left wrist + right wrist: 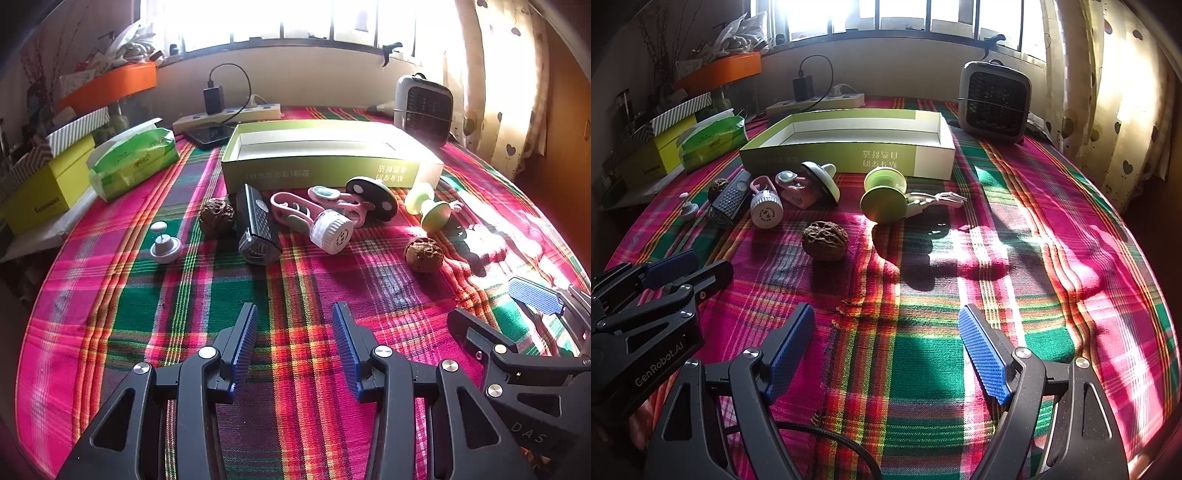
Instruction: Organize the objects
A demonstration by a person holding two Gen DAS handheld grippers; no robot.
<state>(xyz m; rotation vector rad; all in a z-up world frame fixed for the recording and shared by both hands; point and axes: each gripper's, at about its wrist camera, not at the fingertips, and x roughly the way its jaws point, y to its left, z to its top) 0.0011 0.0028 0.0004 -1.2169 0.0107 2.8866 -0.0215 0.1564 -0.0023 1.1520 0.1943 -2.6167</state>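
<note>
**Small objects strewn before an open green box**

Shallow green-and-white box (325,168), open top, white inside, nothing in it; sits on the plaid cloth. Row of items just in front of its near wall. From the left: small grey knob-shaped piece (165,245), upright, set apart; wrinkled brown walnut (217,218) just beside a black grated device (256,230) lying on its side. Pink plastic tool (295,210) with a white ribbed cap (332,230) at its end, tangled with a second pink piece (341,201). Dark disc with white dots (373,197), tilted on edge. Pale green spool-shaped item (428,208), lying over. Second walnut (423,254) alone, nearer the camera.
</note>
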